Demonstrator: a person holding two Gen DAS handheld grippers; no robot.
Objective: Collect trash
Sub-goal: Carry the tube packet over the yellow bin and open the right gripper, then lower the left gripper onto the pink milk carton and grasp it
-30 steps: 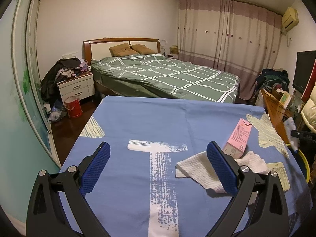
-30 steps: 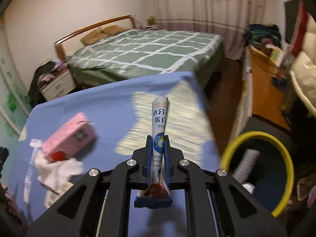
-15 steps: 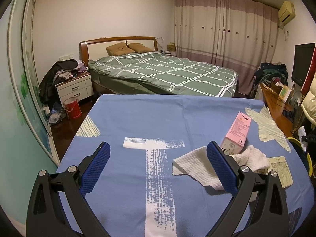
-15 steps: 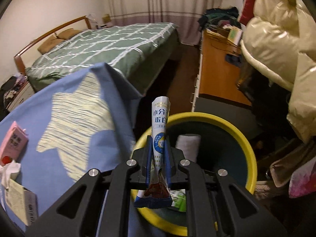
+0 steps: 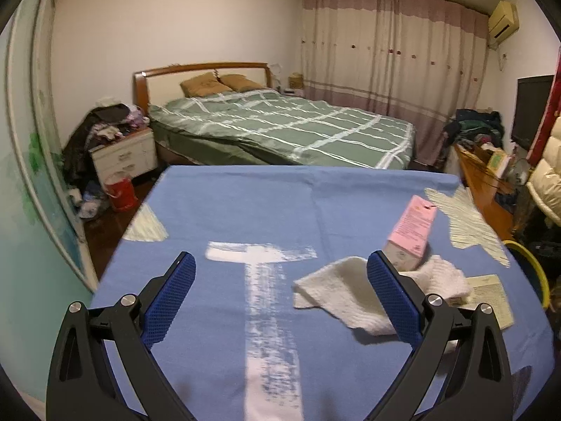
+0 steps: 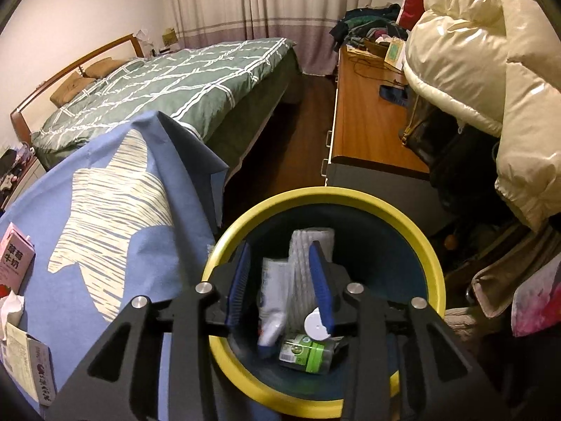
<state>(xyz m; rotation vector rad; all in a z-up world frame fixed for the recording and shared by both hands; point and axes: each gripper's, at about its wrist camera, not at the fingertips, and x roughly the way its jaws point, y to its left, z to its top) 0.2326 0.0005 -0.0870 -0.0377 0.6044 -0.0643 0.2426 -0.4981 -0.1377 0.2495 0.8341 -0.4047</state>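
My right gripper (image 6: 279,256) is open over the yellow-rimmed bin (image 6: 413,231). The white and blue snack packet (image 6: 271,301) lies loose inside the bin, beside a white paper roll (image 6: 310,245) and a green bottle (image 6: 308,352). My left gripper (image 5: 280,273) is open and empty above the blue-clothed table (image 5: 245,210). On the table lie a pink milk carton (image 5: 412,231), a white crumpled tissue (image 5: 347,294) and a flat paper packet (image 5: 489,294). The carton (image 6: 15,256) and the flat packet (image 6: 35,368) also show in the right wrist view.
The bin's rim (image 5: 531,263) shows past the table's right edge. A wooden desk (image 6: 364,115) and a cream puffy jacket (image 6: 491,70) stand behind and right of the bin. A green bed (image 5: 280,129) lies beyond the table. A red bucket (image 5: 121,193) stands by the nightstand.
My right gripper swung from the table over the bin, then opened. The snack packet has dropped into the bin. My left gripper has stayed open above the table.
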